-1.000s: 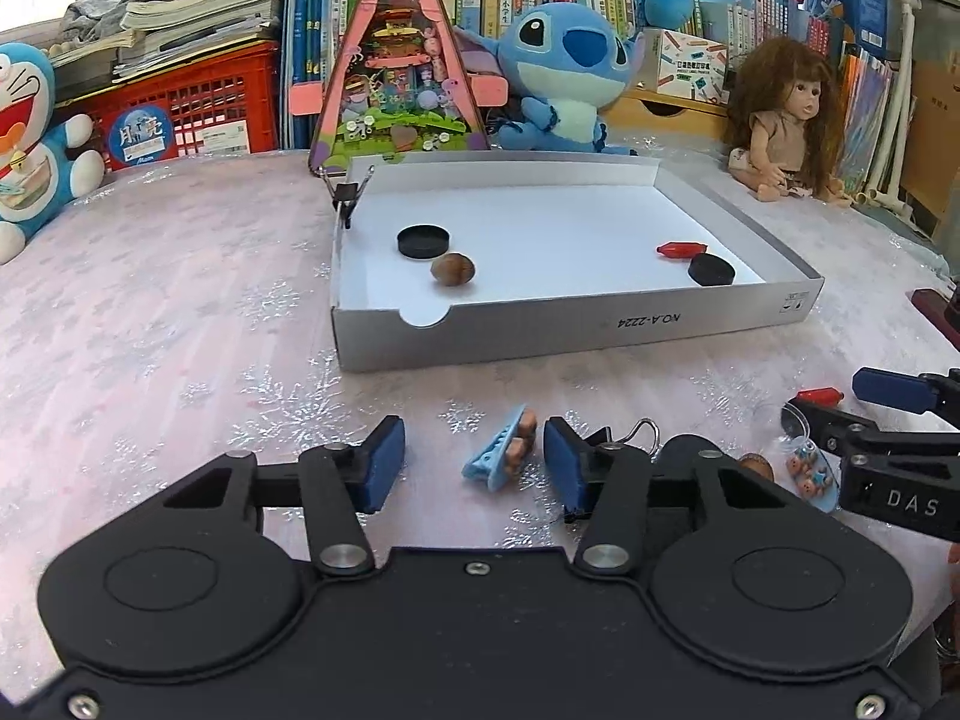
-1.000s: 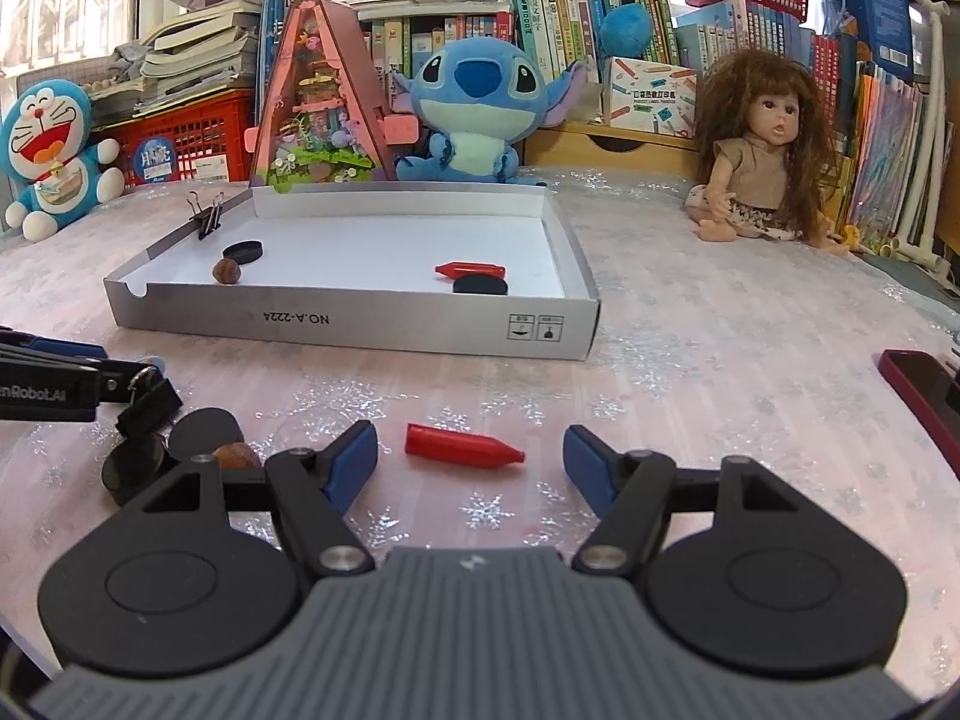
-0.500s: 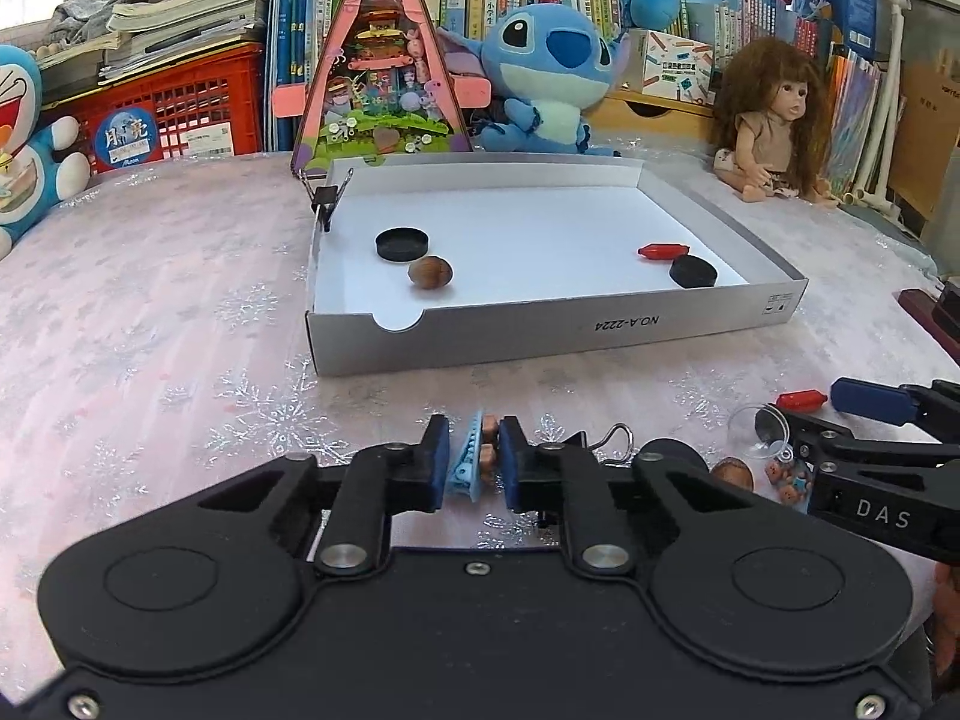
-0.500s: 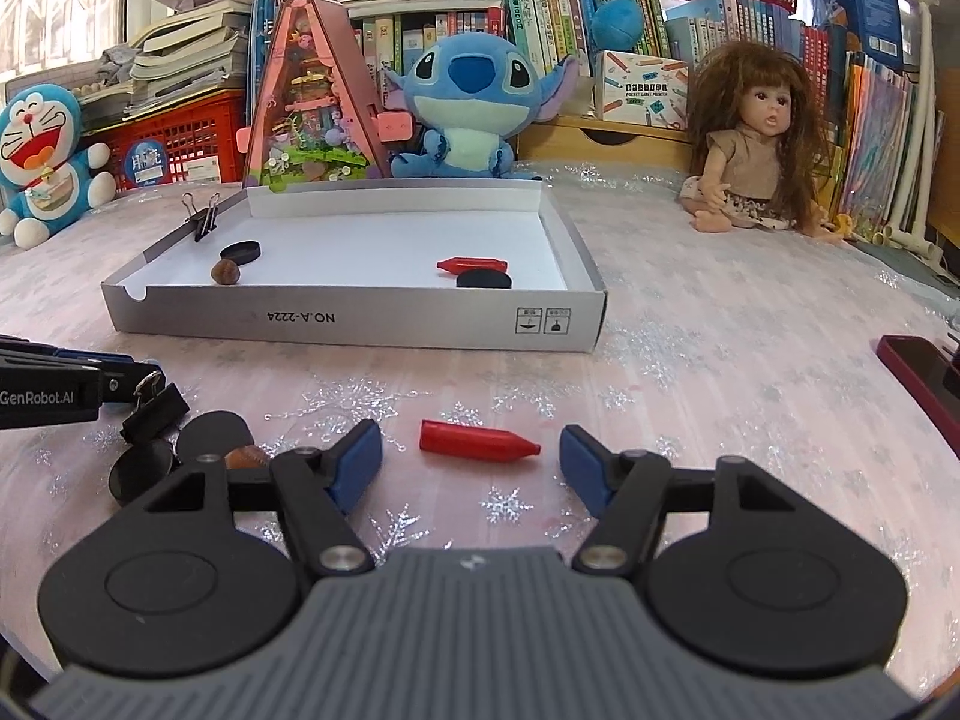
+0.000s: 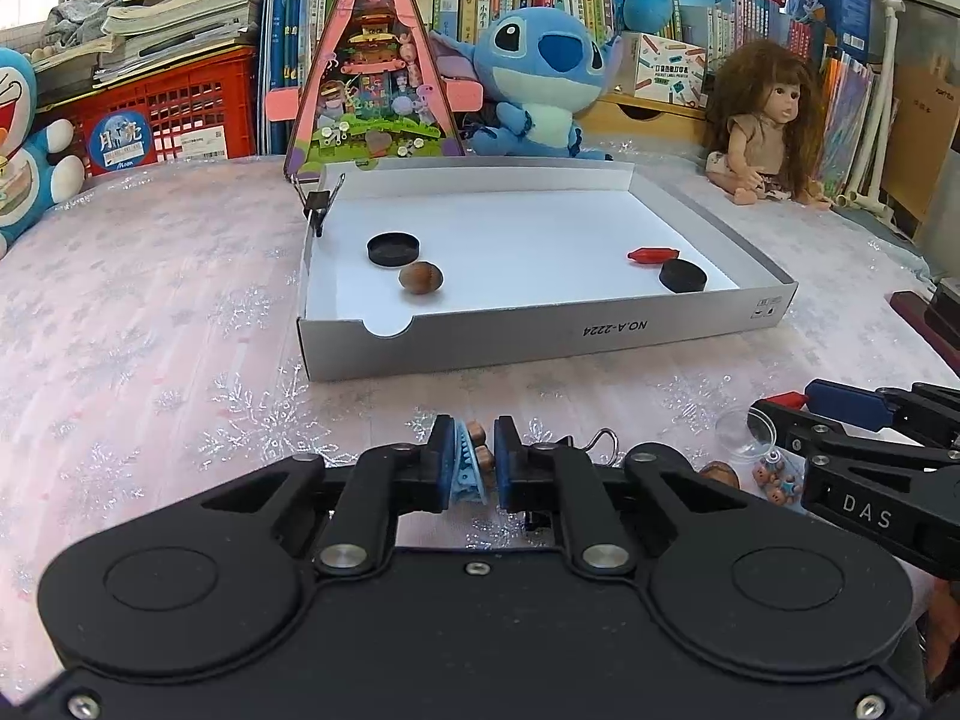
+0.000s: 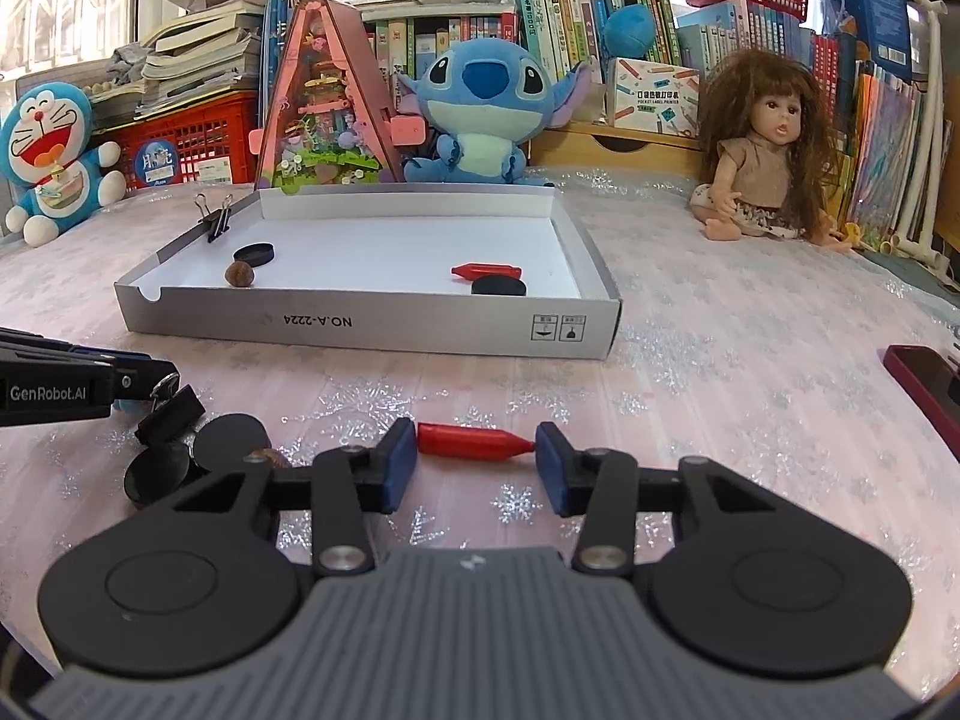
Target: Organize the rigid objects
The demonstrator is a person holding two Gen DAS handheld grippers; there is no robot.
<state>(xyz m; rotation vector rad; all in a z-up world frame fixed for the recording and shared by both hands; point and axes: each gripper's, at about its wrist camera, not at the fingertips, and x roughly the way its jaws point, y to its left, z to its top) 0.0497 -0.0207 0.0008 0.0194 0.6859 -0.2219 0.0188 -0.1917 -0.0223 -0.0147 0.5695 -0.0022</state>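
Nearest in the left wrist view, the left gripper (image 5: 472, 461) is clenched on a blue clip (image 5: 465, 468), a toothed hair clip with small brown figures on it, held upright between the blue pads just above the counter (image 5: 150, 324). Right behind the pads a wire loop of a binder clip (image 5: 602, 438) pokes up, and to its right lie a nut (image 5: 717, 473), a clear cup (image 5: 744, 429) and a small toy with tiny bears (image 5: 777, 477), all near the other gripper's fingers. In the right wrist view, the right gripper (image 6: 476, 461) has its pads touching both ends of a red crayon (image 6: 474, 440) lying flat on the counter, blunt end at the left pad and tip at the right pad; whether it is already squeezing I cannot tell. To the left of it sit two black caps (image 6: 231, 438), touching each other, with a black binder clip just behind them. Farther back stands the white tray (image 6: 372, 324), marked NO.A-2224 on its near wall. Inside it, at the left, a black cap (image 6: 254, 253) lies just beside a brown nut (image 6: 240, 273); at the right, a second crayon (image 6: 485, 270) lies just behind another black cap (image 6: 498, 286). A binder clip (image 6: 216, 216) grips the tray's left wall. Beyond the tray are a pink triangular toy house (image 6: 324, 114), a Stitch plush (image 6: 477, 114), a doll (image 6: 759, 156) and a Doraemon plush (image 6: 51, 156), with bookshelves behind.
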